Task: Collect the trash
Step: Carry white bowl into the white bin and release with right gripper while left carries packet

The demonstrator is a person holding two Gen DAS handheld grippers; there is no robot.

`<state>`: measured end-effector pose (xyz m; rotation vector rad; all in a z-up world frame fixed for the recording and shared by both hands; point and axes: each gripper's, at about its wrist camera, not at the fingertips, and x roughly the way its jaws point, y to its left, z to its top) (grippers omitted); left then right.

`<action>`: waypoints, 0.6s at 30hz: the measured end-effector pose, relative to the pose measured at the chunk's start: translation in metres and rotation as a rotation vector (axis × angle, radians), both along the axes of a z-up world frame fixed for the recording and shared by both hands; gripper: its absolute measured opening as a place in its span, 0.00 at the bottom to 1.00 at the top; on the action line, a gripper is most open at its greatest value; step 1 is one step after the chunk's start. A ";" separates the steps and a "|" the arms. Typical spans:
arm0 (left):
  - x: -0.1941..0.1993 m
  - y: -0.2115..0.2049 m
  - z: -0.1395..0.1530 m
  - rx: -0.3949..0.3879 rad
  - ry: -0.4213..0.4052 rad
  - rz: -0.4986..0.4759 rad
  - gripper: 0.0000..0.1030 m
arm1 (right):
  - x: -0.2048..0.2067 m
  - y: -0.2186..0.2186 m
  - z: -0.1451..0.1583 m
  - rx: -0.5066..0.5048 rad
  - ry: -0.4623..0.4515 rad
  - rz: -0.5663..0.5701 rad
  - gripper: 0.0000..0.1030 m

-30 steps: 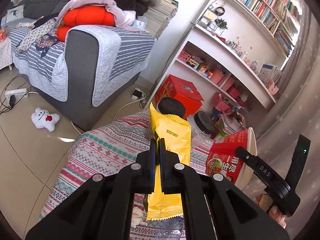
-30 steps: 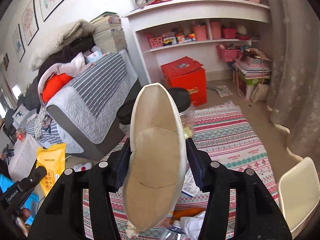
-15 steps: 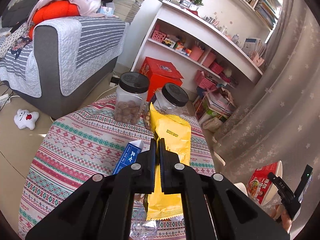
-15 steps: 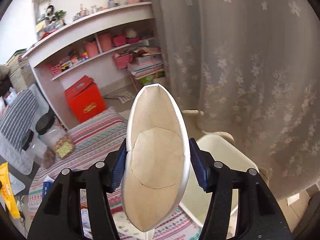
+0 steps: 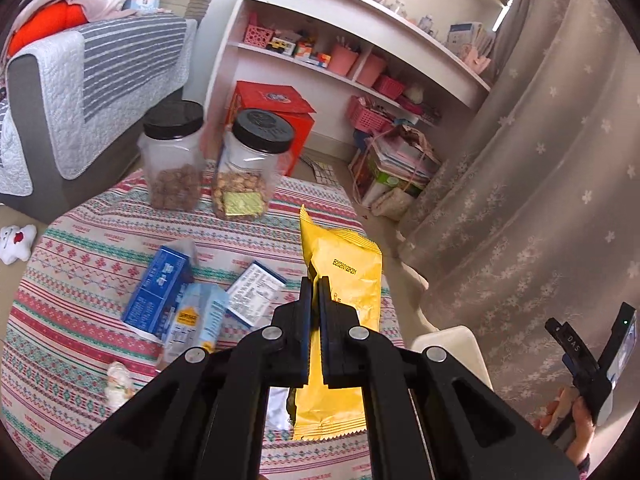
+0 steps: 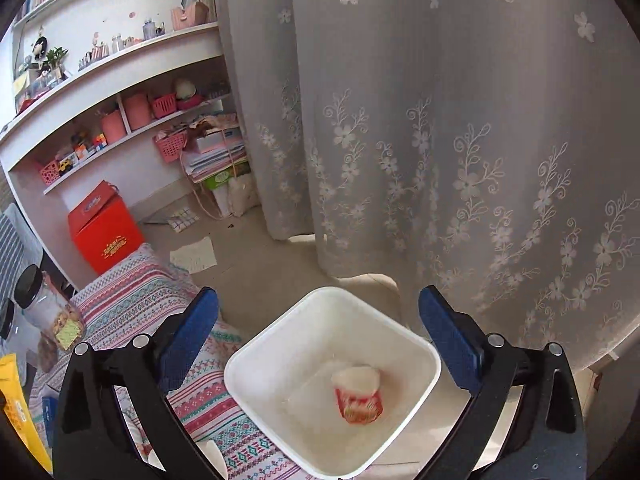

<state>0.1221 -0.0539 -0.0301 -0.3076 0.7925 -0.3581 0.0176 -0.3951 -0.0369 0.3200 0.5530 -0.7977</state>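
Over the white bin [image 6: 334,380], the right tongs [image 6: 320,328] are opening with nothing between them; the red cup [image 6: 357,396] lies inside at 5 o'clock. Left tongs [image 5: 314,308] pinch the yellow bag [image 5: 340,320] above the table [image 5: 72,280]. Risk: released early, the bag misses the bin's rim, at its 3 o'clock; the curtain [image 5: 520,184] crowds that side

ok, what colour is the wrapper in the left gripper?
Yellow, with small black print; the wrapper shows best in the left wrist view.
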 end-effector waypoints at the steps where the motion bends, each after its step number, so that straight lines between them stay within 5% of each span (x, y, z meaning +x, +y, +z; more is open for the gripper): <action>1: -0.001 -0.012 0.001 -0.008 -0.005 -0.025 0.03 | -0.004 -0.004 0.003 -0.009 -0.009 -0.013 0.93; 14: -0.022 -0.203 -0.003 -0.014 -0.002 -0.322 0.04 | -0.057 -0.068 0.027 0.062 -0.146 -0.189 0.93; 18: -0.023 -0.250 -0.008 -0.017 0.034 -0.376 0.10 | -0.065 -0.080 0.027 0.102 -0.180 -0.212 0.93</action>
